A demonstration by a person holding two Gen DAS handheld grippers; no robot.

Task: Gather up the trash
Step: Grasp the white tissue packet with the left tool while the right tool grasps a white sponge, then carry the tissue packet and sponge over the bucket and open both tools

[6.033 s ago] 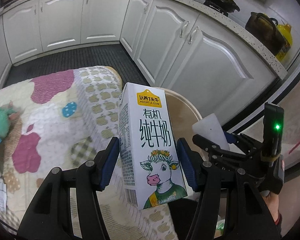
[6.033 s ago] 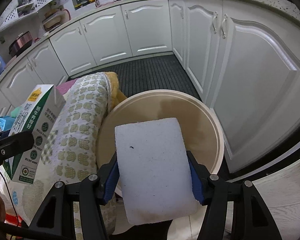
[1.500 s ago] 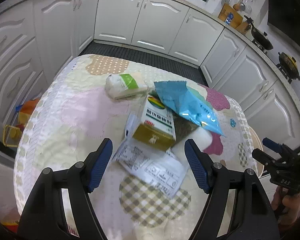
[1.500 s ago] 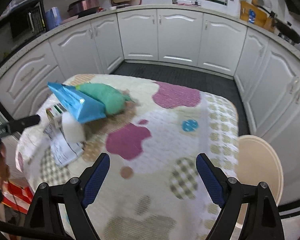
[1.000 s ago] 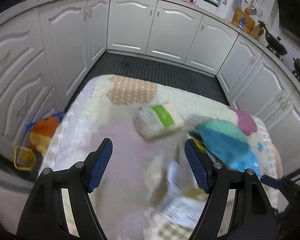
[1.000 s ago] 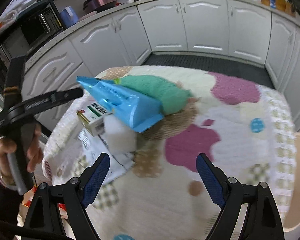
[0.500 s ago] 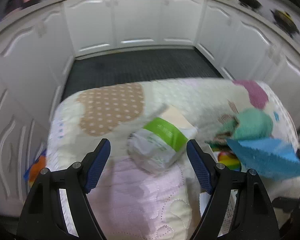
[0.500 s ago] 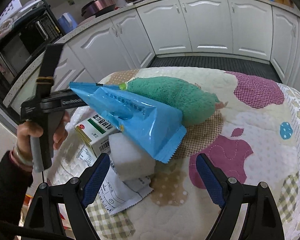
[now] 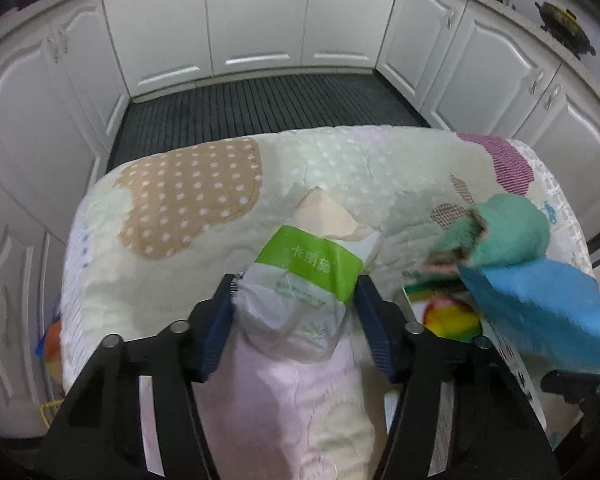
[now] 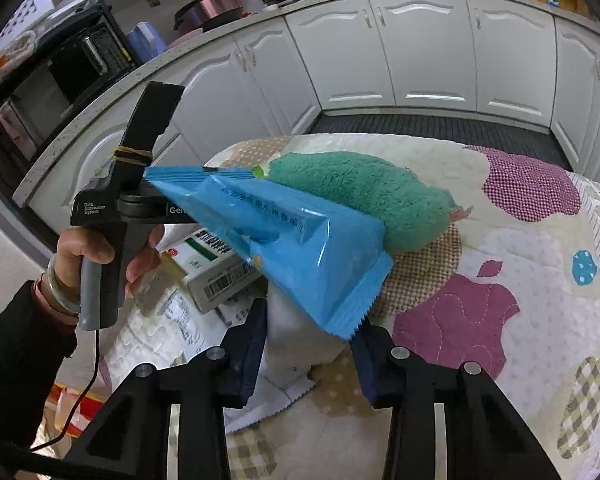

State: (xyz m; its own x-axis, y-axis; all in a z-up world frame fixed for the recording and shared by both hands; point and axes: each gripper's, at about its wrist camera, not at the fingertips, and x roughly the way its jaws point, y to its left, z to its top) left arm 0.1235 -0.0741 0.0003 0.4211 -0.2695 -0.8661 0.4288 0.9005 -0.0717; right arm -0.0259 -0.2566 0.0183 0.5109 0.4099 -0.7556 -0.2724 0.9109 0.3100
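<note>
A white tissue pack with a green band lies on the quilted table. My left gripper is open with its fingers on either side of the pack's near end. My right gripper is open around a white foam block that lies under a blue snack bag. A small medicine box and a printed paper sheet lie left of the block. The blue bag also shows in the left wrist view.
A green plush toy lies behind the blue bag and also shows in the left wrist view. White cabinets ring the table across a dark floor mat. The person's hand holds the left gripper's handle.
Both grippers have moved down and closer to the table. The left gripper's fingers now straddle the tissue pack, and the right gripper's fingers now straddle the foam block.
</note>
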